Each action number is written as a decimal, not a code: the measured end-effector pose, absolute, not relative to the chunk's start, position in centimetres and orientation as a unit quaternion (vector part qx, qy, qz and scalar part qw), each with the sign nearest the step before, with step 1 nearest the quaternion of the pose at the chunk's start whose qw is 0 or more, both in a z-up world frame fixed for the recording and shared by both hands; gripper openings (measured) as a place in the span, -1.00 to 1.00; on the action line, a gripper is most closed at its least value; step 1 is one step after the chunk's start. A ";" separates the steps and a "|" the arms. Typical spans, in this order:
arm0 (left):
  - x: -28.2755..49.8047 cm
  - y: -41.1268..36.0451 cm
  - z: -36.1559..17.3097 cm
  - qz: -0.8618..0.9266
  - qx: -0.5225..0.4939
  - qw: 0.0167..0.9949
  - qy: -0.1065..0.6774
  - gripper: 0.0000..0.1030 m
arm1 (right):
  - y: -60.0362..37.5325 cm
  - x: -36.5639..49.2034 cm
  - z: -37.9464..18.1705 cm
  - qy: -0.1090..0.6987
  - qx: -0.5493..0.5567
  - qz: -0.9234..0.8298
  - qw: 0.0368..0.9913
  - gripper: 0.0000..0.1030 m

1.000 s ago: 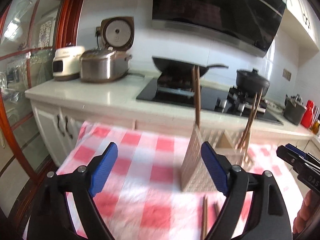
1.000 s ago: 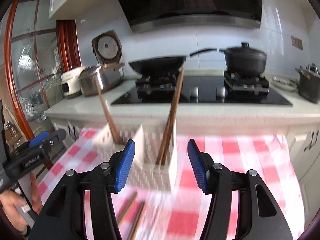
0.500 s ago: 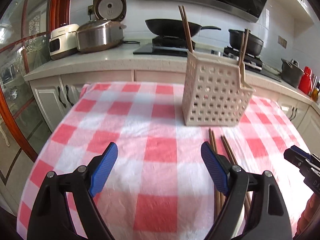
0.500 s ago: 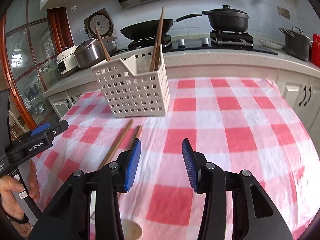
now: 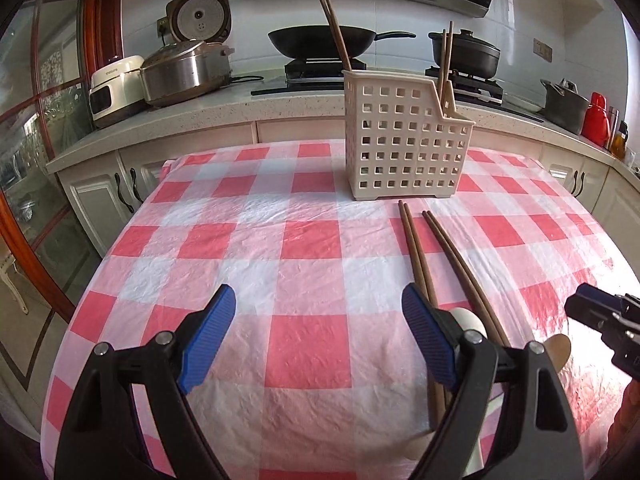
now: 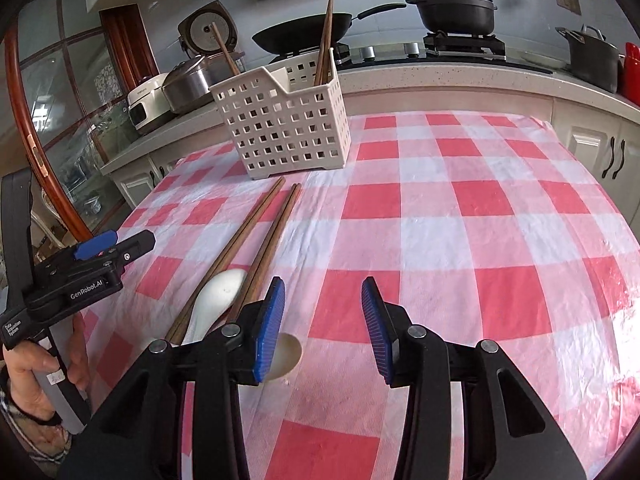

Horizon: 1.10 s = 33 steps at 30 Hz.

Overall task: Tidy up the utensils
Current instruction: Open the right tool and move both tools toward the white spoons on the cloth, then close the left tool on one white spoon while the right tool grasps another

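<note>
Hovering over the checked tablecloth (image 5: pixel 304 240) with blue ribbed pads spread wide and nothing between them: left gripper (image 5: pixel 318 332). Likewise parted and empty, though less widely: right gripper (image 6: pixel 323 320), low above the same red-and-white cloth, crinkled like thin plastic sheet.

Just ahead of the right gripper's left pad, partly hidden behind it, a pale glossy spoon bowl (image 6: pixel 286 354). Beyond that, up and to the left, a white ceramic spoon (image 6: pixel 218 296) lying between two pairs of loose brown wooden chopsticks (image 6: pixel 256 232), all flat on the cloth; long, slender, slightly tapered sticks running away toward the basket. Seen from the left gripper, those same chopsticks passing close by its right pad and partly under it, the white spoon mostly masked by that finger.

Farther out, straight past the chopstick tips, a cream plastic utensil basket (image 5: pixel 404 144), square, upright, walls pierced with rows of square holes, one corner cut low. Standing inside at a lean, more chopsticks (image 5: pixel 338 34) in two separate groups.

Behind the table, a speckled stone counter (image 5: pixel 240 104) with a steel rice cooker (image 5: pixel 186 68) lid up, a black wok (image 5: pixel 320 42) and a lidded black pot (image 6: pixel 452 8) on the hob.
</note>
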State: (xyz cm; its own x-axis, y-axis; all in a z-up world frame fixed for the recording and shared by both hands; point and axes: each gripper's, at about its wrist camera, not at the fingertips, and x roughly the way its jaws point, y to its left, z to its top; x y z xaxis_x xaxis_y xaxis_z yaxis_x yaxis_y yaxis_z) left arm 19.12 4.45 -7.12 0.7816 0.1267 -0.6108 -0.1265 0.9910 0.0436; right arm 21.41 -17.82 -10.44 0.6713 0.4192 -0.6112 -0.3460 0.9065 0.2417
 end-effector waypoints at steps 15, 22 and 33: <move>17.8 1.5 -7.4 0.028 0.034 0.944 0.326 0.56 | -16.4 19.1 -12.7 0.396 0.041 0.240 0.885 -0.33; 17.1 -0.4 -7.5 -0.028 0.047 0.941 0.335 0.29 | -16.3 20.0 -12.8 0.407 0.071 0.245 0.877 -0.55; 18.8 -2.6 -9.4 -0.108 0.053 0.916 0.383 -0.31 | -17.4 20.4 -11.2 0.368 0.078 0.219 0.900 -0.80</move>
